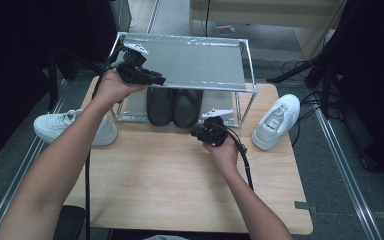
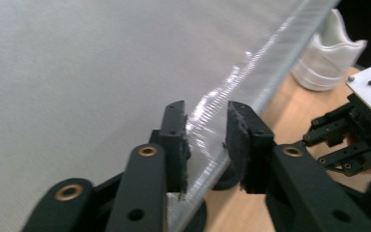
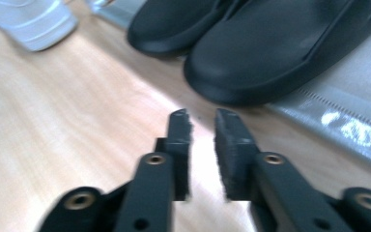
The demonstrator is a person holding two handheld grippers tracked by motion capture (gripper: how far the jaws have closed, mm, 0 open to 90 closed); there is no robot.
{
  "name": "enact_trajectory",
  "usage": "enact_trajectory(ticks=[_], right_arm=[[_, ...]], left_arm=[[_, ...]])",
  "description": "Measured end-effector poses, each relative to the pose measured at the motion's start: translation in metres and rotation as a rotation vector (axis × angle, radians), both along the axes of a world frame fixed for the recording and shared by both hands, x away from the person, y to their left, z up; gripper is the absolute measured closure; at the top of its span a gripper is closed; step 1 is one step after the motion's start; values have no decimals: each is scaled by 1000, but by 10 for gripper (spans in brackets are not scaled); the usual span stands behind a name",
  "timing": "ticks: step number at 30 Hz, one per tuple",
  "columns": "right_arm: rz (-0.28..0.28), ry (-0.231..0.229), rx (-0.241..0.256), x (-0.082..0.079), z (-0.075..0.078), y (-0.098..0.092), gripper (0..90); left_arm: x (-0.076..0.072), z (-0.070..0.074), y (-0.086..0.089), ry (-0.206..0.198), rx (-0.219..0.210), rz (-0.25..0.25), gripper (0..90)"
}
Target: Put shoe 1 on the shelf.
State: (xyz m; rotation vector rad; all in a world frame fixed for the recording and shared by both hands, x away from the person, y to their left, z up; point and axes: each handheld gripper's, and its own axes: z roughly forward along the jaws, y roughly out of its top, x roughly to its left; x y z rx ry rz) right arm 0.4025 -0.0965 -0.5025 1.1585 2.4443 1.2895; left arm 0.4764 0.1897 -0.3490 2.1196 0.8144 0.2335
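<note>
With both grippers released, the right gripper [image 1: 206,131] nears the black slippers [image 1: 174,106] at its 12 o'clock, while the left gripper [image 1: 152,78] hovers over the shoe rack [image 1: 195,60]

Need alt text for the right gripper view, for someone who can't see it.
The right gripper, jaws slightly apart and holding nothing, points at the toes of two black shoes on the rack's lower shelf. Wooden table lies below, and a white sneaker sits at upper left.

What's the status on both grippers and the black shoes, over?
Left gripper open, empty, above metal shoe rack's top shelf. Right gripper open, empty, facing pair of black rubber shoes on lower shelf. Nothing between.
</note>
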Motion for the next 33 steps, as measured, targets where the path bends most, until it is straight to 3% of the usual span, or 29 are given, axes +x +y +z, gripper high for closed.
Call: enact_trajectory(ticks=[2, 5, 9, 11, 14, 16, 20, 26, 33], right_arm=[[5, 10, 22, -7, 4, -5, 640], [10, 22, 82, -18, 8, -14, 582], [31, -2, 95, -32, 14, -22, 547], [49, -30, 109, -38, 16, -26, 541], [60, -32, 133, -44, 17, -32, 530], [62, -8, 115, -48, 17, -35, 534], [78, -27, 70, -56, 14, -44, 513], [74, -36, 97, -65, 16, -62, 506], [86, -59, 124, -77, 21, -76, 500]], left_arm=[[-5, 3, 2, -24, 6, 23, 625], [-11, 7, 7, -25, -42, 26, 553], [-19, 10, 10, -21, -32, 8, 515], [-25, 10, 11, -10, -41, -2, 503], [-33, 9, 14, -9, -58, -26, 489], [-38, 7, 14, -4, -60, -31, 474], [-51, 3, 16, -19, -34, -43, 458], [-68, -6, 22, -30, -35, -41, 446], [-86, -28, 24, -15, -33, -43, 422]])
